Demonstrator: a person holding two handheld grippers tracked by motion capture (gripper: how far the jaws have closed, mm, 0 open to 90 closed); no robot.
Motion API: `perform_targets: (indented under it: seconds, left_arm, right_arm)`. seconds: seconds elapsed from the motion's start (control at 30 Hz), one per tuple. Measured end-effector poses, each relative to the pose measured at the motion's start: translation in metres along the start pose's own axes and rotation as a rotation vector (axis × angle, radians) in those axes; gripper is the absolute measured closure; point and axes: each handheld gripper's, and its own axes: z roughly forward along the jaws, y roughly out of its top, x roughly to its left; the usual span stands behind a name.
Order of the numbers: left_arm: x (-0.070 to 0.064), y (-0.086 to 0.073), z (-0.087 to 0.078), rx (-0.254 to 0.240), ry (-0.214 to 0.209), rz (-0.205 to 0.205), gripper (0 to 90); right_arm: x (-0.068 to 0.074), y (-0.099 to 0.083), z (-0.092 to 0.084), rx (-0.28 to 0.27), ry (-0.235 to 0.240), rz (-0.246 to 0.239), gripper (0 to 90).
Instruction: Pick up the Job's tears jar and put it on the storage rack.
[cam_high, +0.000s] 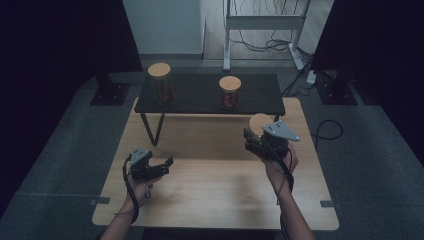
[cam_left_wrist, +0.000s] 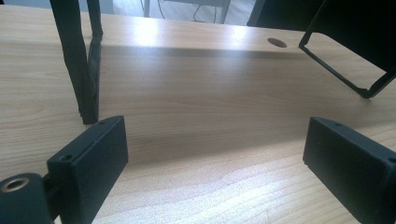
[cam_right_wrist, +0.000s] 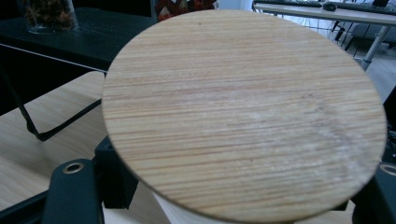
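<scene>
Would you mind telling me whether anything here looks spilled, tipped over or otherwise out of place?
Nothing stands out: both lidded jars stand upright on the black shelf, and the right gripper holds a third, wooden-lidded jar upright.

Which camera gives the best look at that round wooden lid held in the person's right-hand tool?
The right gripper view: the wooden lid shows large, grain clear, between the jaws of the right gripper. The high view shows it small and partly hidden. The left gripper view looks at the table.

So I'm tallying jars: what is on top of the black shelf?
Two lidded jars: a tall jar at the left, a short jar farther right. Both hold reddish-brown contents, too dim to identify. The shelf surface beneath them is covered.
</scene>
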Motion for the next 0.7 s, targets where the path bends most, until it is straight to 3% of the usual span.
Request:
perform_targets:
  seconds: [0.7]
  left_arm:
    - [0.001,0.0,0.001,0.003,0.001,0.0,6.3]
  right_arm:
    - [-0.002,0.011,0.007,-0.002,-0.019,-0.009,25.3]
